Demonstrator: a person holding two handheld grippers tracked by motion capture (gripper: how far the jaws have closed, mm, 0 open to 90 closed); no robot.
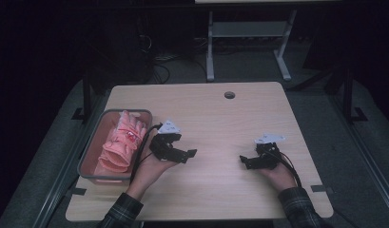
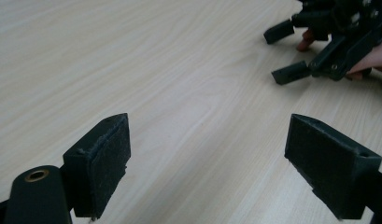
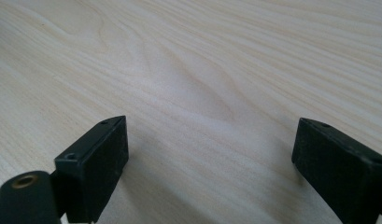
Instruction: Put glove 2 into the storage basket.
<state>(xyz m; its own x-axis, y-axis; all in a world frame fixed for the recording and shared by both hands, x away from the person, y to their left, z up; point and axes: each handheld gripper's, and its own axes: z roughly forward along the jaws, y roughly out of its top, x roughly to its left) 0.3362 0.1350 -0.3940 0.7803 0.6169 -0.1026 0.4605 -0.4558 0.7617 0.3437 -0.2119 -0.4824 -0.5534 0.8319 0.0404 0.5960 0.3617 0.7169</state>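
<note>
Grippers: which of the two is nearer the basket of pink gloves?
The left gripper, right beside the basket; the right gripper sits across the table.

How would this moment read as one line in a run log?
left gripper: open, empty | right gripper: open, empty | pink gloves: in bin

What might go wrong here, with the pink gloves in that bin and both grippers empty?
The gloves lie piled in the bin, so the open left gripper might pinch both gloves together. Its cable trails along the bin's rim and may snag. The bin sits at the table's left edge; a push could tip it off.
</note>
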